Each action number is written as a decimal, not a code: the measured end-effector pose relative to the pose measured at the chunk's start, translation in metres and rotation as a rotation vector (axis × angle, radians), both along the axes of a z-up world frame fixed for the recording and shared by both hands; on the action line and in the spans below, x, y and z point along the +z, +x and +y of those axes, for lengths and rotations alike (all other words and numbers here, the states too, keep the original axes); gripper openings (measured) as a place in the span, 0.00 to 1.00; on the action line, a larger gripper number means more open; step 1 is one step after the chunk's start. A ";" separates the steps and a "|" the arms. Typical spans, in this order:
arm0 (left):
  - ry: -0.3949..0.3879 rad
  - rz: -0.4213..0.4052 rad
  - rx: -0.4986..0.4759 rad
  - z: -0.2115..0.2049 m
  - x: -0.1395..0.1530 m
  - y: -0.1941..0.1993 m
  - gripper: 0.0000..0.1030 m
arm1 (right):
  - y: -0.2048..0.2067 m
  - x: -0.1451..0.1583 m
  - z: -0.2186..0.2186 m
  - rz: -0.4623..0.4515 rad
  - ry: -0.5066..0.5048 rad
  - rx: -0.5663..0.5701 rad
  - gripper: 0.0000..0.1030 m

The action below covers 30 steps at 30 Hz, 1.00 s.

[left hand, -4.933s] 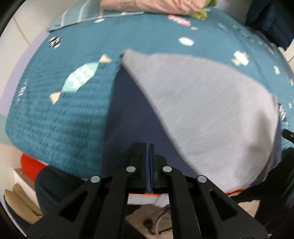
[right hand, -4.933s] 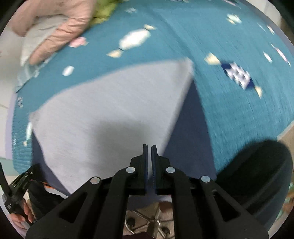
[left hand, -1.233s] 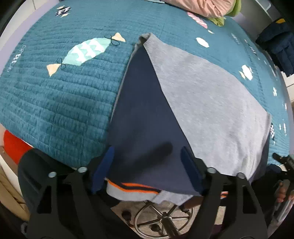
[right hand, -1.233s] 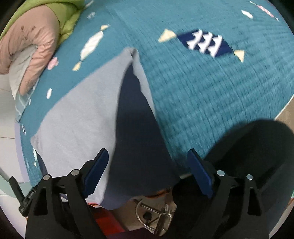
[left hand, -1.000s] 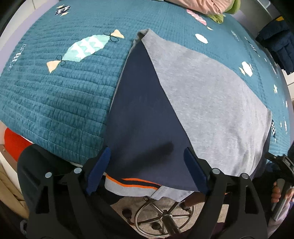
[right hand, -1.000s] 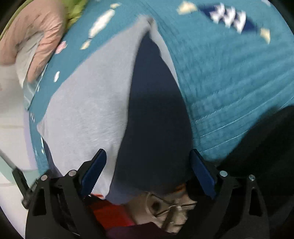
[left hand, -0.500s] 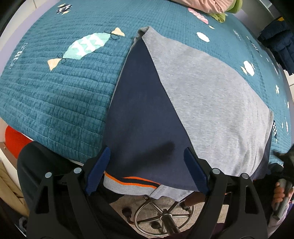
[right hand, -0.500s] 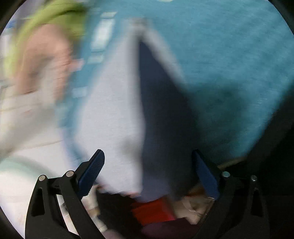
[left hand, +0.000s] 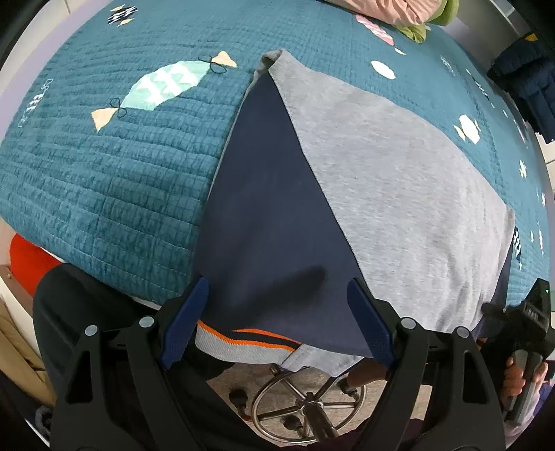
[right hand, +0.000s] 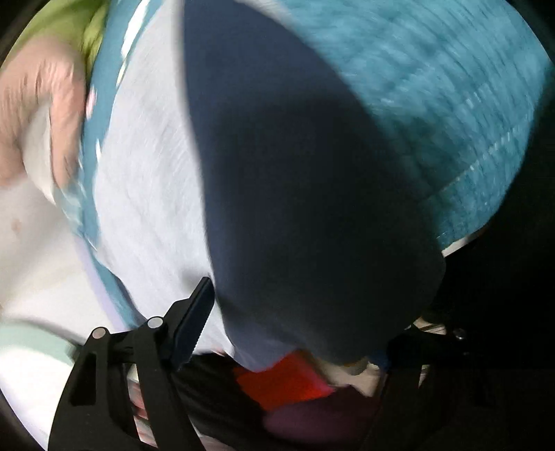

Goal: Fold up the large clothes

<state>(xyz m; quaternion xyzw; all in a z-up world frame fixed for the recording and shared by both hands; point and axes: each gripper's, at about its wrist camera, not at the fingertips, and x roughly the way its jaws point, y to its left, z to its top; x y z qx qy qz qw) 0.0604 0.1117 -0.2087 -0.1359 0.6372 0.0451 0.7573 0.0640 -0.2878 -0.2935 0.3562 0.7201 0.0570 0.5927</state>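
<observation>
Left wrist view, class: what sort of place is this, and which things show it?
Probably a bedroom: a teal quilted bedspread covers a bed, a grey and navy sweatshirt lies on it, and pink bedding is heaped at the far end.

No text can be read with certainty. On the teal quilt (left hand: 104, 180), far to the left of the left claw (left hand: 277, 324) and ahead of it, a small pale embroidered mark (left hand: 34, 104) looks like lettering, but it is too small and warped to read. The right wrist view is blurred.
</observation>
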 end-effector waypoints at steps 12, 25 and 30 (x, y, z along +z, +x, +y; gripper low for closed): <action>0.020 0.010 -0.016 -0.005 0.000 -0.002 0.80 | 0.001 0.052 -0.045 -0.219 0.219 -0.205 0.67; 0.026 0.013 -0.022 -0.010 -0.001 -0.002 0.83 | 0.047 -0.008 -0.055 -0.125 0.356 -0.366 0.88; -0.002 -0.008 -0.018 -0.013 0.006 0.000 0.83 | 0.038 0.042 -0.034 -0.402 0.456 -0.166 0.55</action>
